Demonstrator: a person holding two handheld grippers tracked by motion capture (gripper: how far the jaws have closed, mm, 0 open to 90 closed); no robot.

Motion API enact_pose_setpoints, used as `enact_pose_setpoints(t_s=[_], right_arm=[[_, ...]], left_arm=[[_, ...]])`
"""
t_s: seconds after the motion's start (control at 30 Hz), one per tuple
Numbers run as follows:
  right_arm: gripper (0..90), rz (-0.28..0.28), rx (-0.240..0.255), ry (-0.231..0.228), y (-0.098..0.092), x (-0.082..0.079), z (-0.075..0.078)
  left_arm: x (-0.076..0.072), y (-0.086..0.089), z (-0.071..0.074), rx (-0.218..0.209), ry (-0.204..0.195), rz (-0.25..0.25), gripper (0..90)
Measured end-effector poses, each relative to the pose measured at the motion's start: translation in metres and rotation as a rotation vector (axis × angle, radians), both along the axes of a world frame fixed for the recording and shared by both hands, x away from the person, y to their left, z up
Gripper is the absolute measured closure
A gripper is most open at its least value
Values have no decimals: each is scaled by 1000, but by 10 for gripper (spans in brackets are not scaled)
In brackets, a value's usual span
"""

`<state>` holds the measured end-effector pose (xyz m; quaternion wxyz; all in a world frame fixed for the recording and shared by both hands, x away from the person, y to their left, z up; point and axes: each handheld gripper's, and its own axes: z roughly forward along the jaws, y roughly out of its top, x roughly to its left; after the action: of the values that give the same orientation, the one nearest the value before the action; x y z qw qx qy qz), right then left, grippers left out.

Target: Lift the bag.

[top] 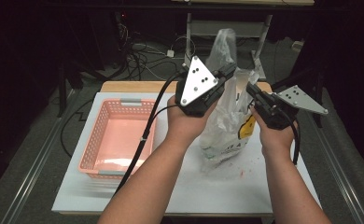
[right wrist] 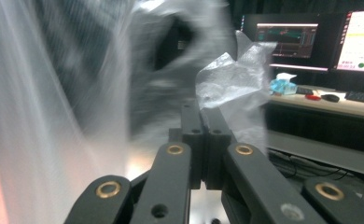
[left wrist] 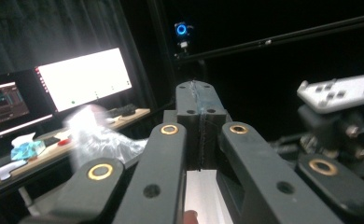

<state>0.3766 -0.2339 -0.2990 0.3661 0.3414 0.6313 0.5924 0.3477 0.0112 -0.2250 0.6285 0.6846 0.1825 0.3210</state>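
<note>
bag: clear plastic bag [top: 227, 116] with yellow sticker, words too small to read, held up over white table [top: 208, 186] | left gripper [top: 229, 70] and right gripper [top: 251, 88]: both clenched on bag | pink basket [top: 117, 140] at left | dark room, 2 lit screens [left wrist: 84, 77]

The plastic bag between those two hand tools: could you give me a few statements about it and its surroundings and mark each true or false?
1. Both grippers hold the plastic bag up above the white board. True.
2. The pink basket is full of groceries. False: it looks empty.
3. The right gripper has its jaws shut on a fold of the bag. True.
4. The basket sits to the right of the bag in the high view. False: it sits to its left.
5. The left gripper has its jaws wide open. False: they are shut.
</note>
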Motion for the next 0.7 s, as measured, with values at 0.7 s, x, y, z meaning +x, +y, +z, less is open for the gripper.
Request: enact_pose_setpoints(t_s=[0.7], right_arm=[[900,-54,-25,15,-28,9,10]], left_arm=[[35,2,-43,-20,148,39,882]])
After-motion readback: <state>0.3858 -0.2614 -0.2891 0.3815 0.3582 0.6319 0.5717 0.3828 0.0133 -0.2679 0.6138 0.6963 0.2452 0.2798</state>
